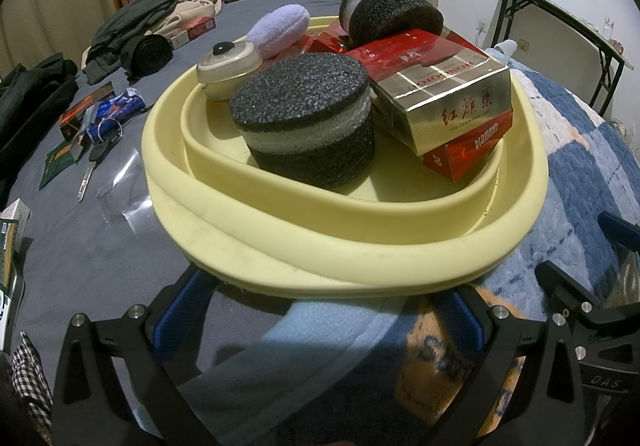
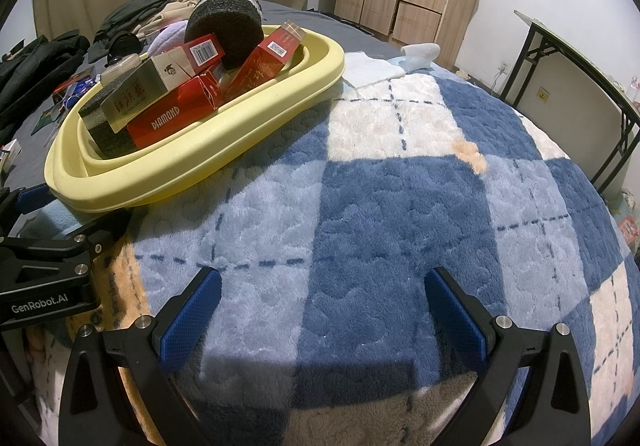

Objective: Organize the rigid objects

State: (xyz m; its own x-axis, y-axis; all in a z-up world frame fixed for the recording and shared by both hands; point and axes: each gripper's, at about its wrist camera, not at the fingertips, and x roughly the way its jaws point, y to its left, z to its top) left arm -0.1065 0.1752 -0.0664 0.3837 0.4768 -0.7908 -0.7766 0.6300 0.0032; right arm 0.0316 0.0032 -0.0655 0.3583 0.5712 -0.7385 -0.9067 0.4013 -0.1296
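Note:
A pale yellow basin (image 1: 320,270) sits on the bed, also in the right wrist view (image 2: 192,170). It holds a black-and-white round sponge (image 1: 304,118), a second one (image 1: 388,12) at the back, a gold cigarette box (image 1: 444,86), a red DIAMOND box (image 1: 468,156), a small lidded jar (image 1: 228,66) and a lilac puff (image 1: 280,28). My left gripper (image 1: 320,310) is open, its fingers just under the basin's near rim. My right gripper (image 2: 320,310) is open and empty over the blanket, right of the basin.
A blue-and-white checked blanket (image 2: 400,186) covers the bed on the right. Keys (image 1: 94,158), small packets (image 1: 82,110) and dark clothes (image 1: 132,30) lie on the grey sheet to the left. A folding table (image 2: 580,70) stands at the right wall.

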